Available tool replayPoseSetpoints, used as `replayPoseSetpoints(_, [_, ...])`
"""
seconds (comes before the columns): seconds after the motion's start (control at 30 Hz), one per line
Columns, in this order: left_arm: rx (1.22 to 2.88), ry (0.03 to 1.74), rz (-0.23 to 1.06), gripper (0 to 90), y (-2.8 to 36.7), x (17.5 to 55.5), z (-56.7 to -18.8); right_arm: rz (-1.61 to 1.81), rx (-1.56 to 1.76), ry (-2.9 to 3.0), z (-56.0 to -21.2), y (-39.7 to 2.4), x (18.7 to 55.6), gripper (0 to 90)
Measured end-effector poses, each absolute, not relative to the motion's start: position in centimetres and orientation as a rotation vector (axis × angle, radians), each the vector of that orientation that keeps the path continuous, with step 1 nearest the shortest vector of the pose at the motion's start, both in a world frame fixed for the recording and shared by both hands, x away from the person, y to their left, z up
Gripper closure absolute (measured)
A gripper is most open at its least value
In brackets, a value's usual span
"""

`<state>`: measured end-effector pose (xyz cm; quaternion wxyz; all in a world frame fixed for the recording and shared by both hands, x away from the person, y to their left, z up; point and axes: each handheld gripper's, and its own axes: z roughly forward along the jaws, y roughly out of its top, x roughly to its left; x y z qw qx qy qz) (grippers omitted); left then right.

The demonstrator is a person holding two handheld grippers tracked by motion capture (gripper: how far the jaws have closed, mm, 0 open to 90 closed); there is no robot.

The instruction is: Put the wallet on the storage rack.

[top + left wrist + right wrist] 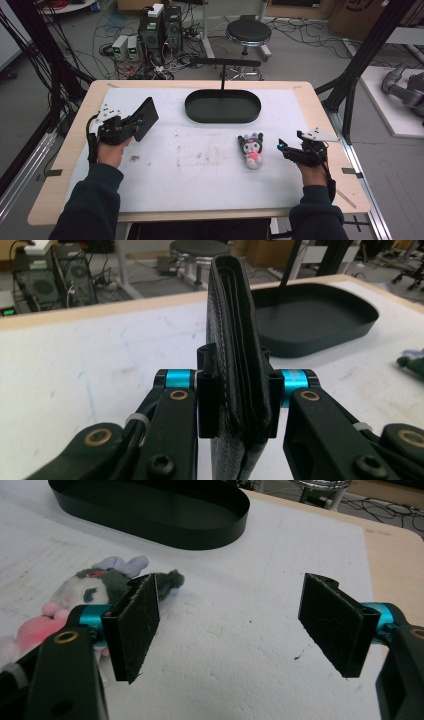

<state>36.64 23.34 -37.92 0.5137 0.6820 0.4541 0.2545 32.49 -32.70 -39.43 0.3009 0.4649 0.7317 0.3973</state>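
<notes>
My left gripper [133, 125] is shut on a black leather wallet [145, 118] and holds it above the left side of the white sheet. In the left gripper view the wallet [235, 330] stands on edge, pinched from both sides by the pads [207, 400]. A black oval tray [222, 119] lies at the back centre of the table. A small plush toy [251, 147] with dark ears and a pink body lies right of centre. My right gripper [282, 146] stands open just right of the toy, its jaws [235, 625] wide apart over bare sheet with nothing between them.
A white foam sheet [200, 170] covers most of the wooden table [65, 165]. A thin black post [222, 77] with a crossbar rises behind the tray. A stool [248, 34], computers and cables sit on the floor beyond the table.
</notes>
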Motion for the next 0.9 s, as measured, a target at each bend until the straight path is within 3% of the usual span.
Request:
replayPoseSetpoints(0.5, [1.673, 0.912, 0.592, 75.9, 17.6, 42.5, -35.2, 1.08, 1.239, 1.939, -39.4, -33.0, 32.6, 24.8])
replayPoseSetpoints(0.9, [1.75, 0.878, 0.553, 76.0, 12.2, 47.2, -36.2, 1.094, 1.258, 1.938, -39.6, -33.3, 32.7, 24.8])
